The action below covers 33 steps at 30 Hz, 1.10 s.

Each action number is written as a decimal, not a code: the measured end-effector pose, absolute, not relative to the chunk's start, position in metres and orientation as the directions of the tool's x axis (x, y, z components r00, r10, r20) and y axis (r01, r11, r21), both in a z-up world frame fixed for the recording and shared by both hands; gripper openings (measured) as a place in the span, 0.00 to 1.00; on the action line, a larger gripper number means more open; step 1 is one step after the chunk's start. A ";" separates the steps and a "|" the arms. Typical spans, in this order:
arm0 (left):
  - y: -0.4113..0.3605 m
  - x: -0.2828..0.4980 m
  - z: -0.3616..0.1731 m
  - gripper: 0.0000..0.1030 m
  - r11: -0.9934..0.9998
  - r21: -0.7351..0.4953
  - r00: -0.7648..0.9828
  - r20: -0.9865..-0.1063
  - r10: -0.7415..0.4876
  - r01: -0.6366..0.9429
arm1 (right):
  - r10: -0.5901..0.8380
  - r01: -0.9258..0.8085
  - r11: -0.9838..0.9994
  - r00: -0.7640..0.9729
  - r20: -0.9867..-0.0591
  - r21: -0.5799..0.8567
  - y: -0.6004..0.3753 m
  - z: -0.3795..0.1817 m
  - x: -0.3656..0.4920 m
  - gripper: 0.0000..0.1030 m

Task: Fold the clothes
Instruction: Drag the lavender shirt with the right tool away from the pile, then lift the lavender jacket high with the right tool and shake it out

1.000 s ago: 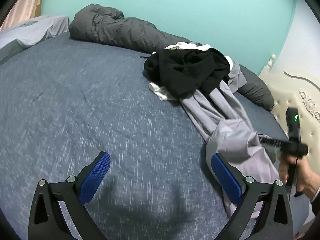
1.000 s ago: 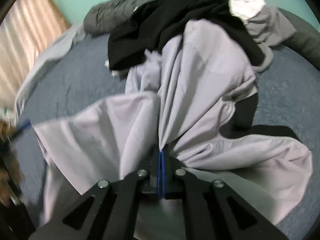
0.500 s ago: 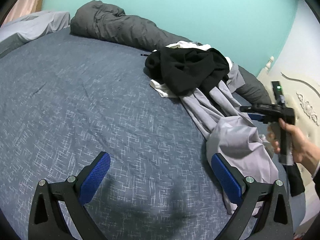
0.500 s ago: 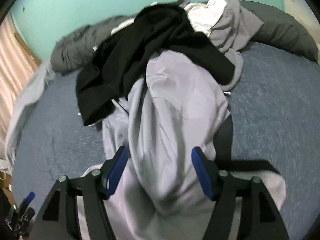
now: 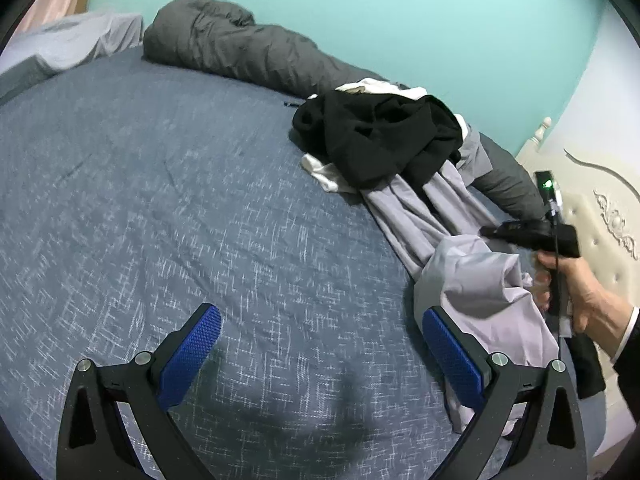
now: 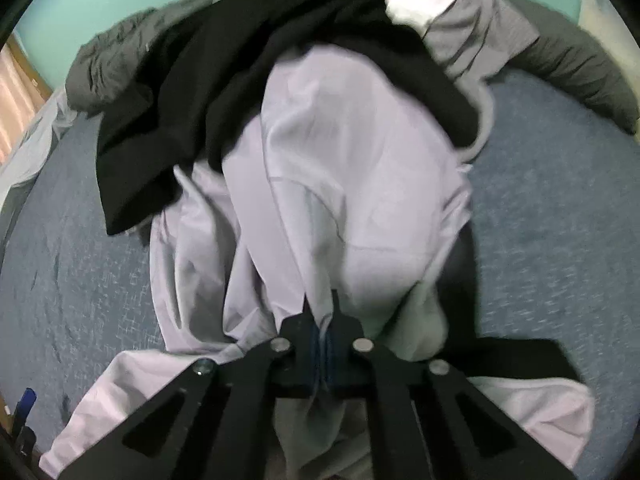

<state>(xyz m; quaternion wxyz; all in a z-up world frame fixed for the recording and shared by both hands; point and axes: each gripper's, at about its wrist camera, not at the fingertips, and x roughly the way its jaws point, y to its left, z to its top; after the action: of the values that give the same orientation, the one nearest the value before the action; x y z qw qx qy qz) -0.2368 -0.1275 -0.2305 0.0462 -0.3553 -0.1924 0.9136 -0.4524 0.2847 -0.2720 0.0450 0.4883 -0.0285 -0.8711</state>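
Bare bedsheet (image 5: 180, 200) beside clothes pile (image 5: 380, 140)

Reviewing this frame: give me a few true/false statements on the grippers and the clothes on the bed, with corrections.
1. The right gripper is shut on the lavender garment. True.
2. The left gripper holds the black garment. False: it is open over the bare blue bedsheet, holding nothing.
3. The black garment lies partly on top of the lavender garment. True.
4. The lavender garment is folded flat. False: it is crumpled and bunched.
5. The grey duvet covers the pile. False: it lies rolled along the wall.
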 end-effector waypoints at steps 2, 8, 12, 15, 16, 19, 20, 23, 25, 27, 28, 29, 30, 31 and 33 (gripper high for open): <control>-0.125 -0.235 -0.226 1.00 -0.923 -0.383 -0.747 -0.624 0.231 0.034 | -0.068 0.031 -0.998 -0.584 -0.809 0.061 0.294 -0.254 -0.443 0.01; -0.125 -0.233 -0.218 1.00 -0.920 -0.390 -0.765 -0.602 0.228 0.034 | 0.067 -0.054 -0.998 -0.717 -0.694 -0.041 0.312 -0.192 -0.425 0.01; -0.127 -0.231 -0.217 1.00 -0.921 -0.388 -0.766 -0.601 0.228 0.031 | 0.135 -0.114 -0.991 -0.765 -0.630 -0.074 0.316 -0.157 -0.421 0.01; -0.131 -0.234 -0.217 1.00 -0.917 -0.397 -0.766 -0.603 0.225 0.042 | 0.163 -0.134 -0.987 -0.791 -0.590 -0.092 0.320 -0.123 -0.426 0.01; -0.133 -0.235 -0.217 1.00 -0.913 -0.405 -0.767 -0.600 0.227 0.046 | 0.169 -0.138 -0.986 -0.798 -0.578 -0.098 0.320 -0.112 -0.427 0.01; -0.136 -0.236 -0.215 1.00 -0.908 -0.416 -0.771 -0.594 0.230 0.050 | 0.193 -0.144 -0.981 -0.825 -0.531 -0.133 0.312 -0.078 -0.431 0.01; -0.137 -0.235 -0.214 1.00 -0.907 -0.418 -0.773 -0.592 0.230 0.050 | 0.202 -0.148 -0.978 -0.836 -0.510 -0.146 0.309 -0.066 -0.432 0.01; -0.141 -0.234 -0.215 1.00 -0.903 -0.427 -0.773 -0.590 0.233 0.054 | 0.220 -0.163 -0.974 -0.856 -0.468 -0.159 0.307 -0.031 -0.433 0.01; -0.143 -0.234 -0.214 1.00 -0.900 -0.431 -0.774 -0.588 0.234 0.056 | 0.233 -0.173 -0.970 -0.869 -0.437 -0.173 0.305 -0.007 -0.429 0.01; -0.144 -0.233 -0.211 1.00 -0.898 -0.436 -0.779 -0.581 0.234 0.055 | 0.246 -0.184 -0.966 -0.876 -0.414 -0.184 0.305 0.015 -0.426 0.01; -0.144 -0.233 -0.210 1.00 -0.898 -0.437 -0.781 -0.579 0.235 0.054 | 0.252 -0.189 -0.964 -0.880 -0.403 -0.189 0.305 0.026 -0.424 0.01; -0.144 -0.233 -0.209 1.00 -0.897 -0.438 -0.782 -0.577 0.236 0.052 | 0.259 -0.195 -0.961 -0.882 -0.395 -0.195 0.306 0.035 -0.422 0.01; -0.144 -0.233 -0.208 1.00 -0.897 -0.440 -0.783 -0.575 0.238 0.051 | 0.267 -0.203 -0.959 -0.884 -0.383 -0.200 0.307 0.045 -0.420 0.01; -0.144 -0.232 -0.206 1.00 -0.896 -0.442 -0.784 -0.572 0.240 0.048 | 0.275 -0.211 -0.956 -0.887 -0.370 -0.205 0.309 0.055 -0.417 0.01; -0.143 -0.232 -0.204 1.00 -0.896 -0.442 -0.787 -0.567 0.242 0.044 | 0.292 -0.228 -0.950 -0.892 -0.345 -0.213 0.312 0.073 -0.411 0.01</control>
<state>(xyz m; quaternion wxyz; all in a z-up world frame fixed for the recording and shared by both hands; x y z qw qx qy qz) -0.2316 -0.1431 -0.2036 0.0539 -0.3218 -0.2219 0.9189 -0.4110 0.3117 0.0734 -0.1340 0.1894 0.0839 -0.9691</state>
